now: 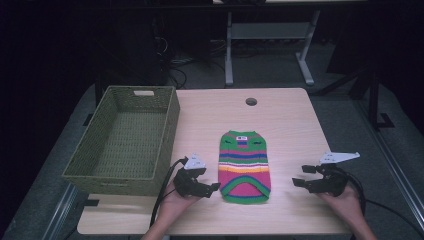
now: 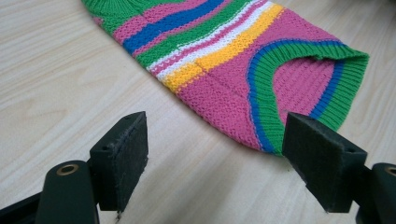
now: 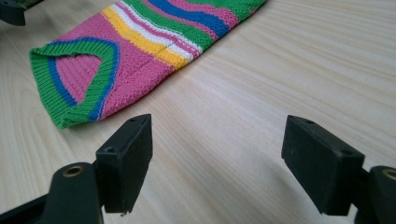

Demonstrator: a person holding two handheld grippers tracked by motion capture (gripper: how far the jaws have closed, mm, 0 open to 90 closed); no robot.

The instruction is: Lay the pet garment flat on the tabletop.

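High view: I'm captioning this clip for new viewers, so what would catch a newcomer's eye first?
The brightly striped knitted sweater stands out at once, lying flat mid-table between the two claws. The left claw waits open just beside its lower left edge, and the right claw is open farther off to its right. A green woven basket sits at the table's left edge.
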